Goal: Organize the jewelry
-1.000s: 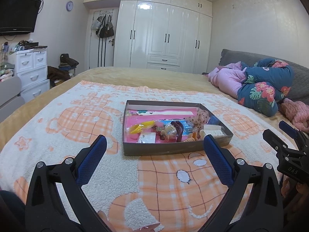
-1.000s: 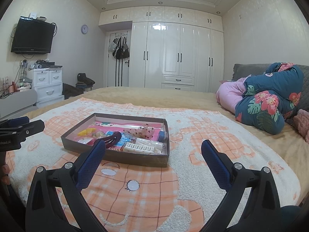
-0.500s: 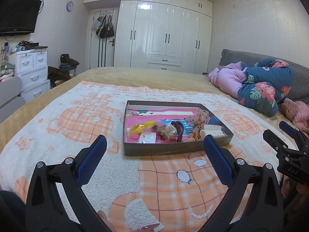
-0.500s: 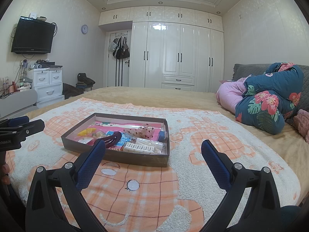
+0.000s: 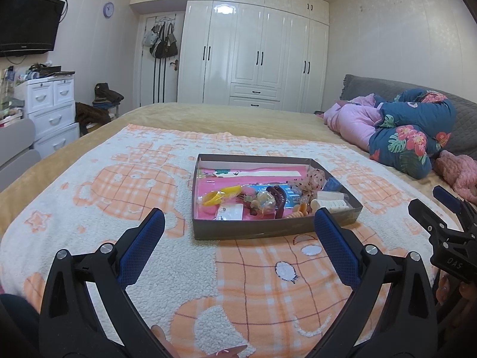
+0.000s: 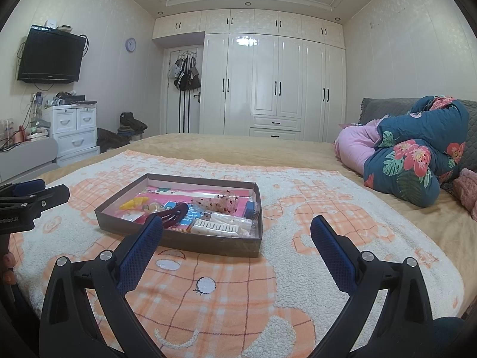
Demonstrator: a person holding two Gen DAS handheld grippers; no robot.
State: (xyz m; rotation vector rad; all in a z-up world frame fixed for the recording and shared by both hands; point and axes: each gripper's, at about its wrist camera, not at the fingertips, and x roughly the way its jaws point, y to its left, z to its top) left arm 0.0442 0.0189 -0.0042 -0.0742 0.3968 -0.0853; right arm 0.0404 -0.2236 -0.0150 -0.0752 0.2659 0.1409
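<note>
Left wrist view: bed [image 5: 238, 119] fills the scene, tan cover, with an orange-and-white plaid blanket [image 5: 253, 274] spread over the near half. White wardrobe [image 5: 256, 56] on the far wall, TV [image 5: 28, 25] upper left above a white drawer unit [image 5: 50, 110], blue floral and pink bedding [image 5: 411, 131] bunched far right. Jewelry box [image 5: 268, 229], a shallow open grey tray with pink lining, sits flat on the blanket at mid-scene, ahead of both grippers and touching neither. Inside it: a dark red hair claw [image 5: 278, 198] near the middle, yellow clip [image 5: 220, 195] to its left, white comb-like pieces [image 5: 331, 200] in the near right corner, a dotted sheer bow [image 5: 314, 179] behind those; smaller bits too cluttered to name. Left gripper [image 5: 238, 223]: jaws wide apart, nothing between them, hovering over the blanket near of the box. Right gripper [image 6: 237, 226]: jaws also wide apart and empty, box [image 6: 208, 243] ahead and slightly left, hair claw [image 6: 174, 214] visible just past its left blue pad. Each gripper shows at the edge of the other's view: right one [image 5: 441, 223] at the right edge, left one [image 6: 26, 197] at the left edge.
</note>
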